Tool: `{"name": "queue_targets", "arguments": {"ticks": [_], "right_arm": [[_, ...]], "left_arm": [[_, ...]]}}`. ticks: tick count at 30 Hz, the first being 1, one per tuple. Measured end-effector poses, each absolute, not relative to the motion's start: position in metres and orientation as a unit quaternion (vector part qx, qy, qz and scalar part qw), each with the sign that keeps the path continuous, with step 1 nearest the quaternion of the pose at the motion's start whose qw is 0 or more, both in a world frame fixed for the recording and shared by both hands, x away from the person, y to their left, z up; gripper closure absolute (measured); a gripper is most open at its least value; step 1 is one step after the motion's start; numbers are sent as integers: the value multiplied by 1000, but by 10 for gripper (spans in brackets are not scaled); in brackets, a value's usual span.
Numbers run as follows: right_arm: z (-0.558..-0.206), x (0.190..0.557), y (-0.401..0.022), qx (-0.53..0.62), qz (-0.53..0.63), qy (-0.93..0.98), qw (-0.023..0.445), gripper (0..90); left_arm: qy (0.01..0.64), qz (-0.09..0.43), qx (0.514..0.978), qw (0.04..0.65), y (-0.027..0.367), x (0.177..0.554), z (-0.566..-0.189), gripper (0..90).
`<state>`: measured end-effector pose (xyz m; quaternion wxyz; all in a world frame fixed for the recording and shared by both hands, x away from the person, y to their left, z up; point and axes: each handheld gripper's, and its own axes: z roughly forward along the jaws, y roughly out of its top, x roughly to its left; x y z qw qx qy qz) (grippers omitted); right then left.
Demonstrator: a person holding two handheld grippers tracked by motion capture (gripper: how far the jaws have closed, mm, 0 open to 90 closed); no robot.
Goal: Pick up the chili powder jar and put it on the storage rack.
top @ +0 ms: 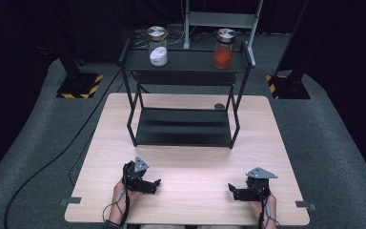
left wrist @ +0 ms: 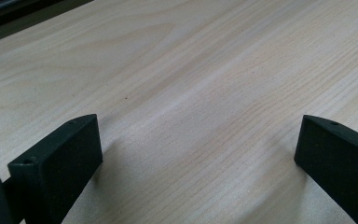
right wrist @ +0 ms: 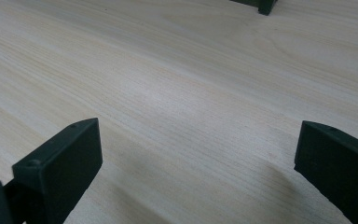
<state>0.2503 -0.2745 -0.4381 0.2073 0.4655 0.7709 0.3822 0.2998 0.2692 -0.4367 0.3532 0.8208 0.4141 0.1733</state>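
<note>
My left gripper (top: 156, 186) rests low over the wooden table (top: 190, 157) near its front left, jaws wide apart with nothing between them (left wrist: 198, 149). My right gripper (top: 232, 190) sits near the front right, also open and empty (right wrist: 198, 149). The two point toward each other across the table's middle. A black two-level metal shelf (top: 183, 126) stands at the back of the table. On its top level stand a glass jar with white contents (top: 157, 46) at the left and a glass jar with orange contents (top: 223, 48) at the right, both with metal lids.
A small dark round object (top: 218, 106) lies on the table behind the shelf's right leg. A shelf foot (right wrist: 265, 5) shows at the top of the right gripper view. Cables run over the grey floor at the left. Stand bases with yellow-black stripes (top: 80, 86) flank the table.
</note>
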Motion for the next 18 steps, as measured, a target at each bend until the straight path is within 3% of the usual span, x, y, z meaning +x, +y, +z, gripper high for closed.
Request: {"name": "queue_targets", "arguments": {"ticks": [18], "right_arm": [[-439,248,-275,466,386,768,211,0]], "left_arm": [[412,176,821,352,269,299,-437,1]]}}
